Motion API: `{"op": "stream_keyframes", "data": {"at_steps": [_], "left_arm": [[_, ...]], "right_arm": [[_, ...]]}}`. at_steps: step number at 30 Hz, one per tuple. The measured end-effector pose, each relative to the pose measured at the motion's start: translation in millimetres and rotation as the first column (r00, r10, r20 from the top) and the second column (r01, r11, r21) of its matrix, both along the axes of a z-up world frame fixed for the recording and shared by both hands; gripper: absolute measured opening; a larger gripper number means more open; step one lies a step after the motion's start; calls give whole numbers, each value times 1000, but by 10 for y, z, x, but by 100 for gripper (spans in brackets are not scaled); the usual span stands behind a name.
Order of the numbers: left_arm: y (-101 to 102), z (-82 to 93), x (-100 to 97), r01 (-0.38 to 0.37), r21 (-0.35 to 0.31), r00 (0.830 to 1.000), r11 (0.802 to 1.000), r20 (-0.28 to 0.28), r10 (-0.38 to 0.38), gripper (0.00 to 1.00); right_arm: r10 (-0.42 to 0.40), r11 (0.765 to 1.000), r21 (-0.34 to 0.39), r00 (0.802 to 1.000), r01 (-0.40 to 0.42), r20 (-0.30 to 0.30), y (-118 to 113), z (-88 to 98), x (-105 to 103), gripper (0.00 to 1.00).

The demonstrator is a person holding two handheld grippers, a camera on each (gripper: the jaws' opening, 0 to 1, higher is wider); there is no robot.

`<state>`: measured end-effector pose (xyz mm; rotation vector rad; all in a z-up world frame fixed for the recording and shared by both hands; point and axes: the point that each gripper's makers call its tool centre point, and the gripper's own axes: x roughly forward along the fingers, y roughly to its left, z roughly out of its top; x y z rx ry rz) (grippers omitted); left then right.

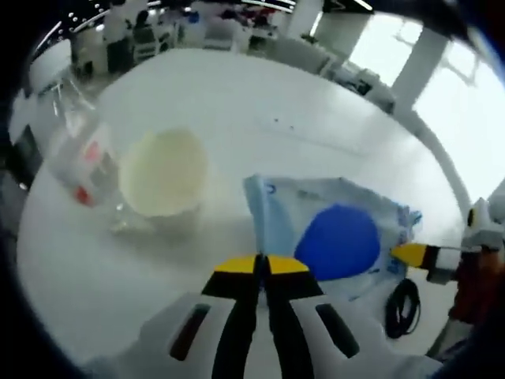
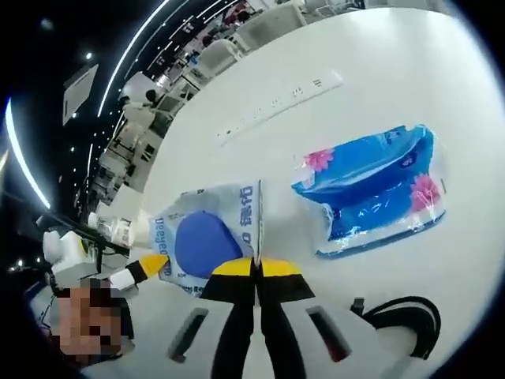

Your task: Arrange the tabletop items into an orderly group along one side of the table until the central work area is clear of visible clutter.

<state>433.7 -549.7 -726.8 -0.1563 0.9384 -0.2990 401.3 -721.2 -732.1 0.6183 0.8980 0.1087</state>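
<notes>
In the left gripper view, the left gripper (image 1: 262, 264) has its yellow-tipped jaws pressed together, tips at the near edge of a pale blue plastic pack with a big dark blue oval (image 1: 335, 237); whether they pinch its edge I cannot tell. This pack serves as the landmark. It lies flat on the white table (image 1: 260, 110). To the pack's left stands a cream-coloured round bowl (image 1: 163, 171), near but apart, and beyond the bowl lies a clear plastic bag with red print (image 1: 79, 162). On the pack's right edge sits the yellow tip of the right gripper (image 1: 430, 257), and a black coiled cable (image 1: 402, 308) lies just beside the pack's near right corner.

In the right gripper view, the right gripper (image 2: 256, 268) likewise has its jaws closed, tips at the pack's (image 2: 209, 237) edge; a grip is not certain. To the pack's right, apart, lies a bright blue plastic-wrapped tissue pack with pink flowers (image 2: 371, 189). Beyond the pack a long white power strip (image 2: 280, 106) crosses the table. The left gripper's yellow tip (image 2: 146, 267) meets the pack's left side.

Judging by this, the task is early: the items lie scattered across the middle and no orderly group along a side is visible. The pack looks like the current item; the bowl, bag and tissue pack remain.
</notes>
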Motion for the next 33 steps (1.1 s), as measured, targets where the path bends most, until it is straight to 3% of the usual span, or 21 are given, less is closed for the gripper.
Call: {"op": "stream_keyframes", "data": {"at_steps": [8, 12, 26, 33], "left_arm": [[0, -109, 166, -70, -16, 997, 997, -29, 69, 1], [17, -95, 185, -81, -11, 997, 997, -14, 81, 1], [76, -251, 286, -149, -15, 988, 989, -37, 148, 2], [107, -257, 331, -131, -13, 991, 991, -28, 131, 2]], "right_arm": [[16, 999, -33, 1000, -17, -26, -18, -96, 182, 0], [23, 999, -30, 999, -24, -30, -13, -140, 243, 0], [24, 999, -35, 998, -26, -50, -5, -225, 287, 0], [19, 1000, -19, 999, -20, -38, -5, -244, 303, 0]]}}
